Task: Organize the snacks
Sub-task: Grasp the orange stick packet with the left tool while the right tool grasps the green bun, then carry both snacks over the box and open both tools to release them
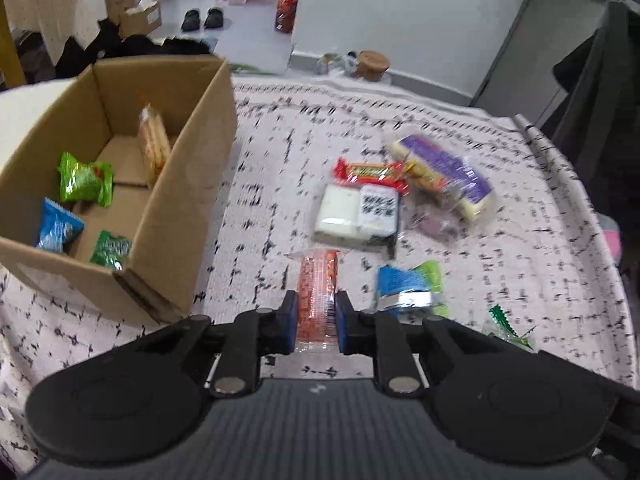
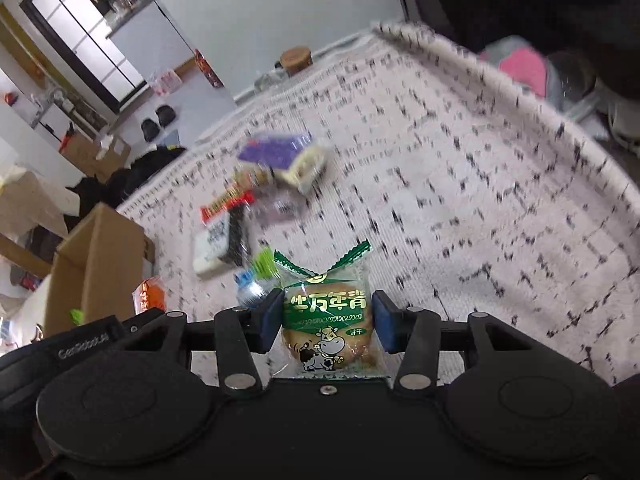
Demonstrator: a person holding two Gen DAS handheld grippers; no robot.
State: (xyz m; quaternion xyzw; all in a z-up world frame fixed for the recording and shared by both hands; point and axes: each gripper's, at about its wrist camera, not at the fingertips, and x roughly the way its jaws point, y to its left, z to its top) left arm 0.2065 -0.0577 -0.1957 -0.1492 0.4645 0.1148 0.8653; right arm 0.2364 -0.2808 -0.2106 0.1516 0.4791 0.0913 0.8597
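My left gripper (image 1: 317,314) is shut on a slim orange snack stick (image 1: 318,280), held just above the patterned tablecloth. To its left stands an open cardboard box (image 1: 188,184) with several small packets and a pale wafer pack (image 1: 154,146) inside. My right gripper (image 2: 326,320) is shut on a green-topped biscuit packet with a cow picture (image 2: 326,320), lifted off the cloth. Loose snacks lie ahead: a red bar (image 1: 370,172), a white-and-black pack (image 1: 360,216), a purple-labelled bag (image 1: 444,178) and a blue-green packet (image 1: 408,284).
The table's rounded edge (image 1: 600,264) curves along the right. The other gripper's black body (image 2: 80,344) shows at the lower left of the right wrist view, beside the cardboard box (image 2: 96,264). Boxes, shoes (image 1: 202,19) and a bottle stand on the floor beyond.
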